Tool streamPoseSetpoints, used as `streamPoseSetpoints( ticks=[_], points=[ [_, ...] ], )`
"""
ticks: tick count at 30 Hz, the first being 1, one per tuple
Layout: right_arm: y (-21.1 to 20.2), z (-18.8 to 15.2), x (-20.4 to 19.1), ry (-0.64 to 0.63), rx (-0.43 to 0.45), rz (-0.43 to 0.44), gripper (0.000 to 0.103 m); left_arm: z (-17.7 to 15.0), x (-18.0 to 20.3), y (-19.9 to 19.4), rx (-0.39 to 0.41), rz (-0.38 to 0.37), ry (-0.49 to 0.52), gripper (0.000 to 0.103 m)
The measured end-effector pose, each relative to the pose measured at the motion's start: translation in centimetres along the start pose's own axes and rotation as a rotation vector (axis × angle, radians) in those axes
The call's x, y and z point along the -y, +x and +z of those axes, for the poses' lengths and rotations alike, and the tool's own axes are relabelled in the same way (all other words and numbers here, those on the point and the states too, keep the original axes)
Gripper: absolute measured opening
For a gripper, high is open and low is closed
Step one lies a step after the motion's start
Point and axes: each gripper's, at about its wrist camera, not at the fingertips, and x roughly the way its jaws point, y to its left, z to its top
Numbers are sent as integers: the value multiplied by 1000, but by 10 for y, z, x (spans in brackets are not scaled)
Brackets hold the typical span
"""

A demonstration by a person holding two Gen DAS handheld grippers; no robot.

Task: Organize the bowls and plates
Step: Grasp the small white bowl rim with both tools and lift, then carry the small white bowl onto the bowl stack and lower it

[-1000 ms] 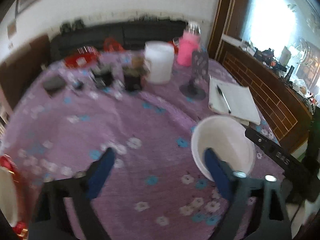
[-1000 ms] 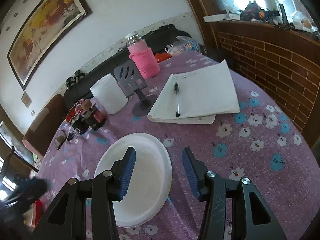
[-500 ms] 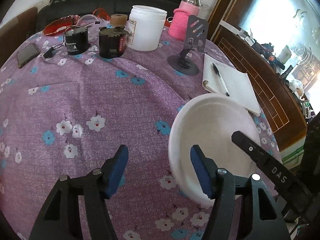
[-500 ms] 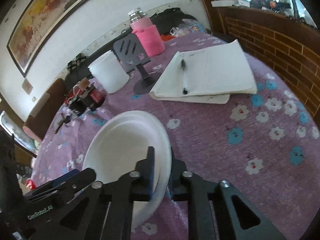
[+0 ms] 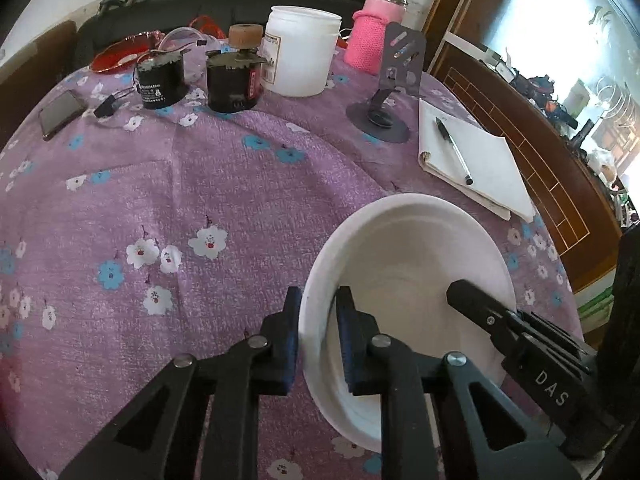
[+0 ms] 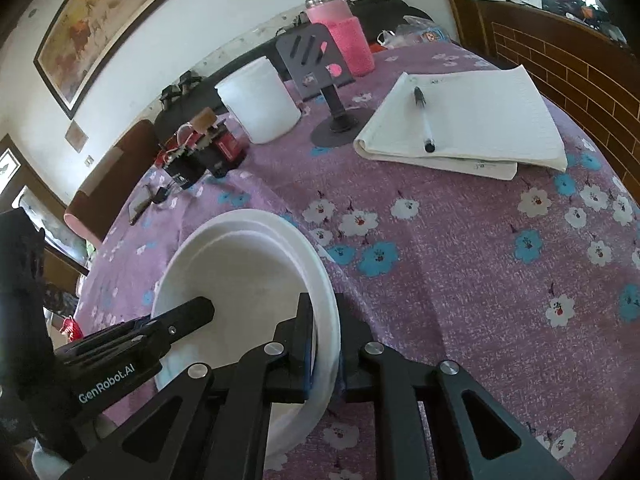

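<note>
Purple flowered cloth covers the worktop point(image 5: 224, 184). At the far left a phone point(image 5: 60, 113) is seen, then two black canisters point(image 5: 162, 80) whose labels are too small to be read, a white tub point(image 5: 301, 56) with an unreadable sticker, a bottle in a pink sleeve point(image 5: 374, 40), a grey phone stand point(image 5: 394, 80) and a notepad point(image 5: 476, 160) with a pen point(image 5: 454, 150) laid on it.

Near the front right edge, white plates point(image 5: 404, 264) are stacked; in the right wrist view two rims point(image 6: 256, 228) are made out.

The near left rim is clamped by the left hand-held gripper point(image 5: 318, 320), one finger outside and one inside. The opposite rim is pinched by the right hand-held gripper point(image 6: 324, 320). "GenRobot.AI" point(image 6: 106, 386) is read on the left tool, "DAS" point(image 5: 552, 388) on the right, with the rest cut off.
</note>
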Motion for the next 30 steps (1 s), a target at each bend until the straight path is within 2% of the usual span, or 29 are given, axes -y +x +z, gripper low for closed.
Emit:
streamPoseSetpoints(
  ticks=[6, 9, 16, 19, 24, 30],
  points=[
    [-1, -1, -5, -25, 13, -12, 12, -1, 1, 3, -2, 12, 14, 16],
    [-1, -2, -4, -17, 16, 4, 11, -1, -3, -1, -4, -6, -8, 14],
    [-1, -6, -15, -27, 19, 111, 11, -6, -16, -33, 41, 12, -24, 12],
    [2, -11, -26, -44, -7, 154, 11, -13, -25, -47, 57, 29, -37, 12],
    [6, -28, -57, -116, -39, 197, 12, -31, -51, -70, 74, 50, -90, 12],
    [-14, -50, -112, -232, -6, 171, 12, -53, -86, -107, 101, 76, -153, 12]
  ],
)
